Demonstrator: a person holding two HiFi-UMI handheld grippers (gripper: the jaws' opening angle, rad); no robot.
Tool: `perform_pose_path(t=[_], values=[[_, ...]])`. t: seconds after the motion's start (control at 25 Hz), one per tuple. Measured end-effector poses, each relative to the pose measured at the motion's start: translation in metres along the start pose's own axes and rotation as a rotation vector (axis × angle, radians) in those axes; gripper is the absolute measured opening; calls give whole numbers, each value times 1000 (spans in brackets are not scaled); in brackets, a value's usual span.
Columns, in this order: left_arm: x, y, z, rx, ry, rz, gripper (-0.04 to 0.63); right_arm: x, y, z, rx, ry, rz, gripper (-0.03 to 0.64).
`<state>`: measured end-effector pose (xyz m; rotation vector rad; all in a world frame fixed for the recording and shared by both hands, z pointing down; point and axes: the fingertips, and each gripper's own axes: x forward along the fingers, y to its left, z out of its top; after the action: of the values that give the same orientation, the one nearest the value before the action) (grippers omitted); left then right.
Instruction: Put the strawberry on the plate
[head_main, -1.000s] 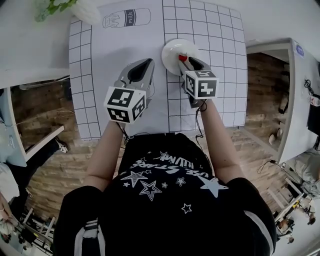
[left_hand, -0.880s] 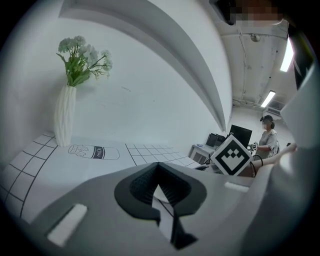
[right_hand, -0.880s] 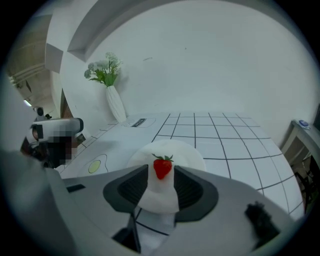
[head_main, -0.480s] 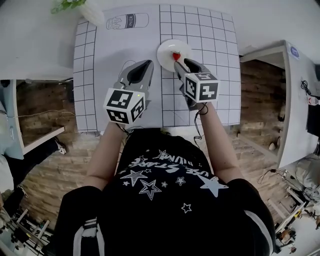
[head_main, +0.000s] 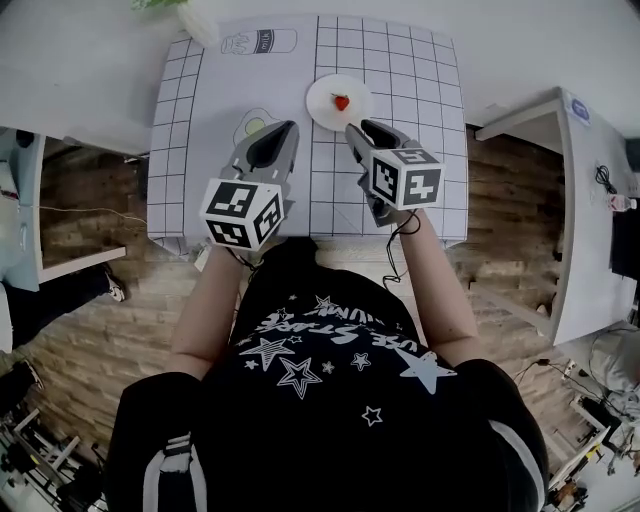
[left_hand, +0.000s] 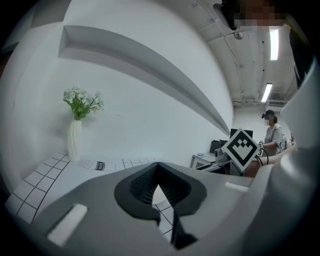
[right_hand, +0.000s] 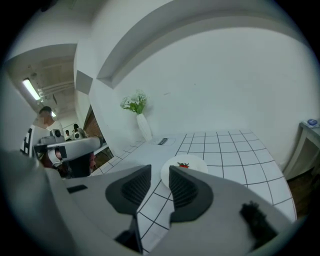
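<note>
A small red strawberry (head_main: 342, 102) lies on the round white plate (head_main: 325, 92) near the middle of the gridded white mat; it also shows on the plate (right_hand: 199, 162) in the right gripper view as a red strawberry (right_hand: 183, 165). My right gripper (head_main: 353, 128) hovers just short of the plate's near edge. Its jaws are closing with a gap still between them, and nothing is in that gap (right_hand: 160, 169). My left gripper (head_main: 290, 126) is held to the plate's left, shut and empty (left_hand: 158, 168).
A white vase with green flowers (head_main: 186, 14) stands at the mat's far left corner, next to a printed milk-bottle outline (head_main: 260, 42). A white side table (head_main: 590, 190) stands to the right. The mat's near edge is by the person's body. A person (left_hand: 273, 136) stands in the background.
The right gripper has drawn back toward me from the plate; the strawberry, which was at its jaw tips, now lies alone on the plate. The left gripper stayed about where it was.
</note>
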<state>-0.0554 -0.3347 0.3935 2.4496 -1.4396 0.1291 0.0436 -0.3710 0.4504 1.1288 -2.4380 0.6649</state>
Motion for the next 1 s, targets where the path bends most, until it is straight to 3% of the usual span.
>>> perform_pose_path(t=[0.36,0.64,1.0], values=[[-54,-40,-8,17,-47,45,8,-53,35,-15,-54,-53,66,46],[-93,-82,-15,24,-52,69,8,-101,57,-37,-93,-66,142,23],[-128,-100,-24,24,-47,88,8,-134,73,-57,-67,-81,158,14]])
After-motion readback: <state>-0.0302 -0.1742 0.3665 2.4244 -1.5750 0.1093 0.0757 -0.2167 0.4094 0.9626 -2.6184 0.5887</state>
